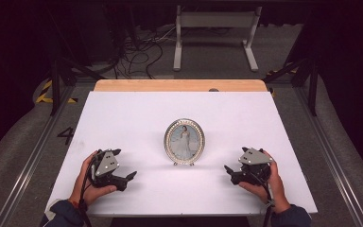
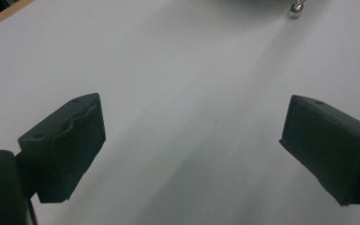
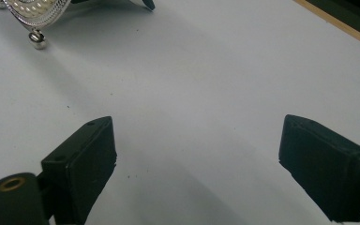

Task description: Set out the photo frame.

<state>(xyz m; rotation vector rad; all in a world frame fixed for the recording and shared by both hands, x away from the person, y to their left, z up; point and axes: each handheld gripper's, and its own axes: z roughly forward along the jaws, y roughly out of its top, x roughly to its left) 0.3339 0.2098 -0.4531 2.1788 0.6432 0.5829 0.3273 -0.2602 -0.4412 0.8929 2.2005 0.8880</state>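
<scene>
The oval silver picture frame with a beaded rim (image 1: 184, 141) stands upright between your two tongs, well apart from each. Your left gripper (image 1: 131, 176) and right gripper (image 1: 227, 168) both rest spread wide, holding nothing, so this looks like the approach; next, close in from both sides. The white table sheet (image 1: 137, 113) lies bare below; beyond it is grey floor with black cables (image 1: 142, 52).
</scene>
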